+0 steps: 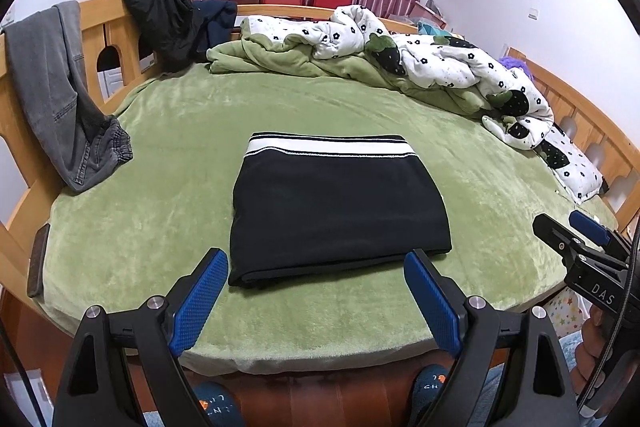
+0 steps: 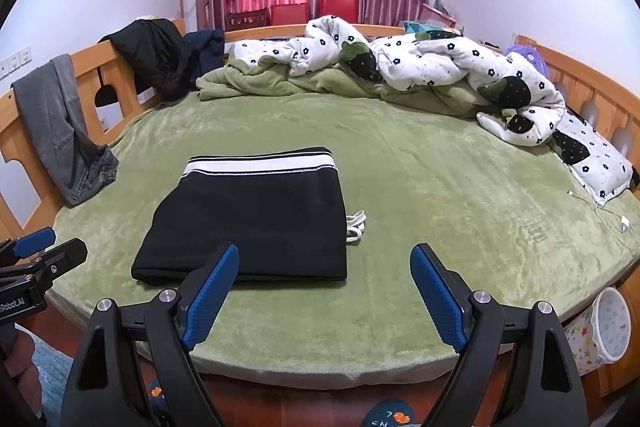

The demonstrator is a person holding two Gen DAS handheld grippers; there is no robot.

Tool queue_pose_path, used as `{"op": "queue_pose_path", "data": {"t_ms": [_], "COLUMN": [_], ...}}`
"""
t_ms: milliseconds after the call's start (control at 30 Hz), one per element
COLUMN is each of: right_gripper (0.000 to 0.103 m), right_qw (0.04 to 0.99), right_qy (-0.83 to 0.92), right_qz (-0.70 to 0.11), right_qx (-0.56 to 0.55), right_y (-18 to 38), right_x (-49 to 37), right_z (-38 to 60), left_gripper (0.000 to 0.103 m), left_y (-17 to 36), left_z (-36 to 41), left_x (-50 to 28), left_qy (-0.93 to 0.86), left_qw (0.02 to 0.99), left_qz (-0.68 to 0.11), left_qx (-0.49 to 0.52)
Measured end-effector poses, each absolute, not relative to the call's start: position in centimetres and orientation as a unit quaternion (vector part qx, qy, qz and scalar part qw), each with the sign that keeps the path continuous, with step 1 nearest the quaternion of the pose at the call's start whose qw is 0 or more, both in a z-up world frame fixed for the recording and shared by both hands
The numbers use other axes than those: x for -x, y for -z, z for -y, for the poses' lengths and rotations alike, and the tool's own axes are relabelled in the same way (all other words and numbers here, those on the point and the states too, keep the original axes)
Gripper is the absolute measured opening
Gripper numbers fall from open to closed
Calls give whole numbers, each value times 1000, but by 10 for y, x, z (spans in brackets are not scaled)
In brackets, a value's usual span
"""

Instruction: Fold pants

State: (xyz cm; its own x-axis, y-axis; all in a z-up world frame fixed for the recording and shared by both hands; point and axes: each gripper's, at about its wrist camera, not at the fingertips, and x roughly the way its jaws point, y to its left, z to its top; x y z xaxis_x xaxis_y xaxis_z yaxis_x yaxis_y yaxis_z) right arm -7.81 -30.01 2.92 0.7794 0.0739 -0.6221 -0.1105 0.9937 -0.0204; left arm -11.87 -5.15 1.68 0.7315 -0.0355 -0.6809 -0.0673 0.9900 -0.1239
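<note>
Black pants [image 1: 340, 211] with white-striped waistband lie on green bedspread [image 1: 168, 227].

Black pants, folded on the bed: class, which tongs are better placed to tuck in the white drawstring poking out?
Probably right. The drawstring lies at the black pants' right edge, nearer the open right tongs; the left tongs face the stack's middle.

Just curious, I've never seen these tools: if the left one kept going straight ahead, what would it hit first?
Most likely the folded black pants on the bed. The left gripper, jaws open, points at their near edge, though depth is hard to judge.
</note>
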Motion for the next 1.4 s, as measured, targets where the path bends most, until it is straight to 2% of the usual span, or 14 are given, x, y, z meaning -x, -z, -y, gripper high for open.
{"op": "queue_pose_path", "data": {"t_ms": [1400], "right_gripper": [87], "right_qw": [942], "right_qy": [-50], "right_qz": [-329], "right_qx": [46], "right_y": [-22], "right_x": [80], "right_z": [307], "left_gripper": [89], "left_y": [-16], "left_z": [45], "left_x": [111], "left_qy": [1], "left_qw": [925], "left_qz": [-374], "left_qx": [63]}}
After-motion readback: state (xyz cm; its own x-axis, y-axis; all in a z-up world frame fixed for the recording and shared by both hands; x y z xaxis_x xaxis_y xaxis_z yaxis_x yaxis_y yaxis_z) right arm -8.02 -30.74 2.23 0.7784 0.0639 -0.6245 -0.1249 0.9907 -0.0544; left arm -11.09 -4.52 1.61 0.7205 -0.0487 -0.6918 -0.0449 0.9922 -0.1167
